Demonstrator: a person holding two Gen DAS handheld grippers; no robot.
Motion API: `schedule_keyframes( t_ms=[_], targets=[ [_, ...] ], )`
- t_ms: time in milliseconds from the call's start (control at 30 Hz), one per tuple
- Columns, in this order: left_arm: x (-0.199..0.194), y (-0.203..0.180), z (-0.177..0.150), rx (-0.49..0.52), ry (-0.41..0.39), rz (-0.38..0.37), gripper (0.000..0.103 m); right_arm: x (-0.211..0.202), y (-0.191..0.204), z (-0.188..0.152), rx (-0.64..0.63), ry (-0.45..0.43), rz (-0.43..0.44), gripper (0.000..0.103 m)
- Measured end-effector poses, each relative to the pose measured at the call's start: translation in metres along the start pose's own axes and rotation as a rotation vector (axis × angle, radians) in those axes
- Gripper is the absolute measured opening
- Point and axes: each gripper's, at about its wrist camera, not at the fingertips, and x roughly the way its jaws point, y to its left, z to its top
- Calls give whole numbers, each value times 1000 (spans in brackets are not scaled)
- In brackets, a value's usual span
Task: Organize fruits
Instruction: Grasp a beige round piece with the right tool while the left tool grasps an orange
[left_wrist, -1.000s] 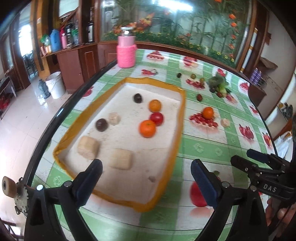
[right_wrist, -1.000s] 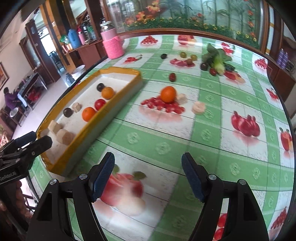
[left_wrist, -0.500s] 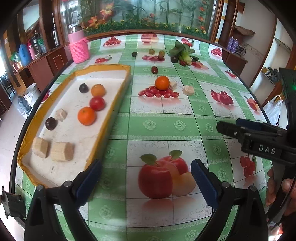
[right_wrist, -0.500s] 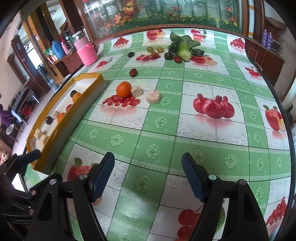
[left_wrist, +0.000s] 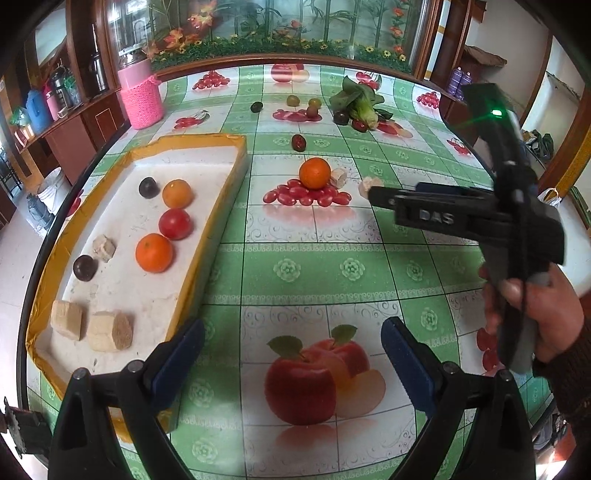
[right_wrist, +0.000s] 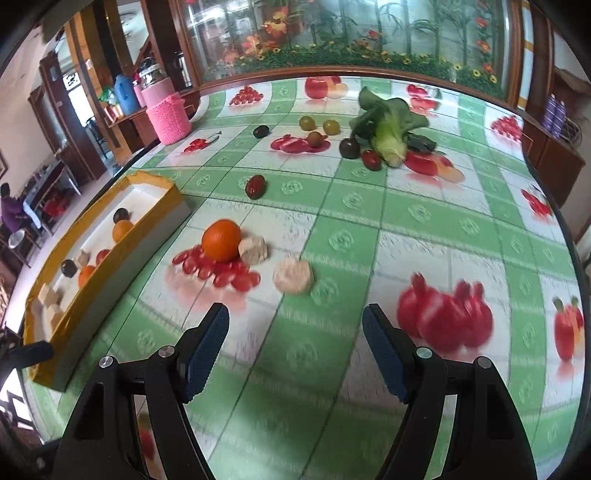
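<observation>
On the tabletop (right_wrist: 424, 221), loose fruit lies well apart from the tray (left_wrist: 218, 236): an orange (right_wrist: 221, 240) touching a pale chunk (right_wrist: 253, 250), with a round slice (right_wrist: 293, 276) just beside. Both the right gripper (right_wrist: 295, 334) and left gripper (left_wrist: 293, 347) have fingers spread apart, holding nothing. Likely risks: the orange rolling off if nudged off-centre, the fingers catching the chunk along with it, or mistaking printed fruit for real.

Left hand-held gripper (left_wrist: 291, 354) agape, right hand-held gripper (right_wrist: 295, 343) seemingly likewise
</observation>
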Motion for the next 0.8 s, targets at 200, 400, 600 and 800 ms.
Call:
schedule_keyframes(
  t_ms=[200,400,600,800],
  targets=[
    [5,2,10,4,2,-3,98,25,1,8,-49,16,17,43],
    [18,-5,30,4,-4,-47,98,19,-1,4,-86,-18,-21,28],
    [49,-20,59,61,1,-104,98,1,-22,-4,-15,-29,10,28],
    [86,-29,87,121,38,-92,88,-12,-38,-11,42,-39,42,29]
  ],
)
